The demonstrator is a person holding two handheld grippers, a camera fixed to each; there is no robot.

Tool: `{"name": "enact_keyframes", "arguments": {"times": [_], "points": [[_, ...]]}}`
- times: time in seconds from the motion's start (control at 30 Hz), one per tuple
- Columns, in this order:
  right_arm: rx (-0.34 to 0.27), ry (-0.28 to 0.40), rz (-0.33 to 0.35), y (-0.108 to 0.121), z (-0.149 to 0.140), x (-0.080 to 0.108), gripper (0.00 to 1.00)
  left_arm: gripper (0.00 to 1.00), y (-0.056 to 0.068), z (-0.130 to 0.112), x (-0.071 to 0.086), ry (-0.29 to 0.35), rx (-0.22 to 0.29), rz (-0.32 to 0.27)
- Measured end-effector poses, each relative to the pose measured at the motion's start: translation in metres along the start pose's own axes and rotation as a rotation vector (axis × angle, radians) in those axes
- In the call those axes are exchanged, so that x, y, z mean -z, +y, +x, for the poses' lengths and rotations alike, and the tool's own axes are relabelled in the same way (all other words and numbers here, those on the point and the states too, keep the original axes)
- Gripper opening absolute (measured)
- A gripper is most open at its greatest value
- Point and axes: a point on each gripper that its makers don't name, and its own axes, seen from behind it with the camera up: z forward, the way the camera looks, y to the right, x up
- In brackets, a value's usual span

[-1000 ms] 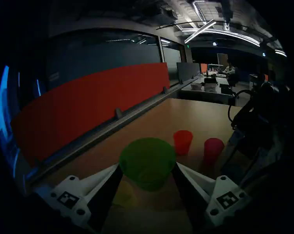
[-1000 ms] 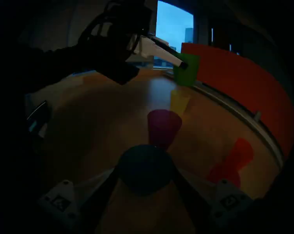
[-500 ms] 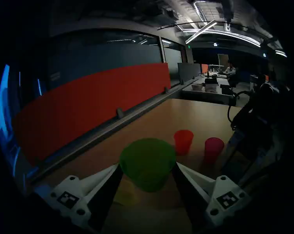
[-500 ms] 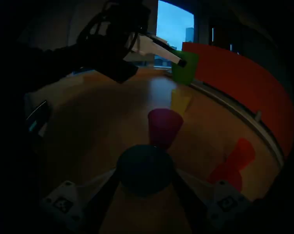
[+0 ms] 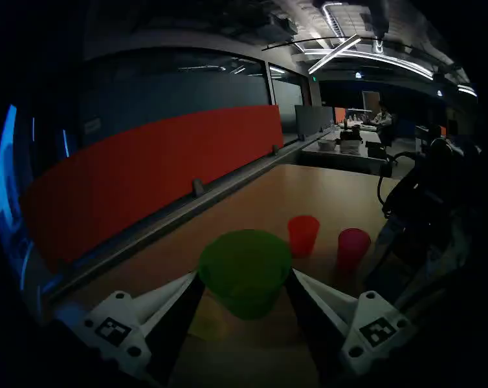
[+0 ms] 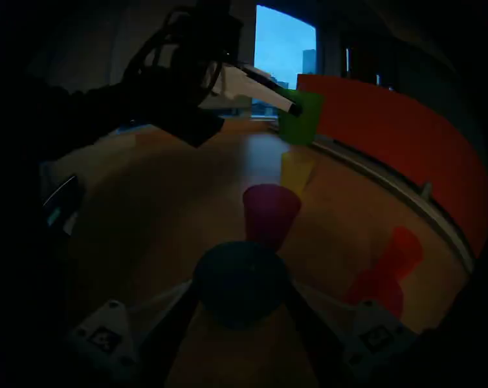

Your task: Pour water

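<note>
**Sam:** What does the left hand-held gripper [image 5: 244, 284] have?

**Mia:** Its two fingers are partly closed and press both sides of the green cup [image 5: 245, 262]. The cup is up in the air, not on the bench [image 6: 179, 194].

**Sam:** Why so high?

**Mia:** I think so it can tip over the yellow cup [image 6: 296, 169]. That one stands on the bench right under it, close to the edge with the red wall [image 5: 147, 168]. The green cup is almost straight up, so I'd say no pouring has begun. It is too dark to tell if there is water inside.

**Sam:** And the right hand-held gripper [image 6: 242, 288]?

**Mia:** It squeezes a blue cup [image 6: 241, 275] the same way, down low. It looks level, maybe so nothing spills.

**Sam:** Any other cups?

**Mia:** A pink cup [image 6: 270, 210] stands just past the blue one, near the middle of the bench. A red cup [image 6: 402, 249] stands by the red-wall edge. Both are apart from the yellow cup, so they won't get bumped.
</note>
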Motion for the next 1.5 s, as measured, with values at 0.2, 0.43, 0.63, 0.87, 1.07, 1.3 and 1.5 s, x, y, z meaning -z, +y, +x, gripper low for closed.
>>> {"name": "enact_keyframes", "arguments": {"times": [0.2,0.43,0.63,0.87,1.07,1.3,1.5], "points": [[-0.017,0.035,-0.016,0.004,0.017,0.008,0.94,0.86,0.002,0.001,0.004,0.009,0.022,-0.003],[-0.02,0.075,-0.038,0.011,0.043,0.024,0.94,0.86,0.005,0.009,0.013,0.028,0.033,-0.002],[-0.006,0.103,-0.049,0.014,0.064,0.038,0.94,0.86,0.008,0.015,0.021,0.047,0.039,0.003],[-0.001,0.138,-0.061,0.017,0.085,0.052,0.94,0.86,0.011,0.019,0.03,0.07,0.055,0.008],[-0.001,0.175,-0.074,0.021,0.101,0.061,0.93,0.86,0.015,0.022,0.036,0.091,0.07,0.011],[-0.003,0.219,-0.082,0.024,0.119,0.07,0.93,0.86,0.021,0.022,0.042,0.115,0.092,0.011],[-0.006,0.249,-0.084,0.025,0.131,0.077,0.93,0.86,0.025,0.023,0.046,0.136,0.103,0.014]]}}
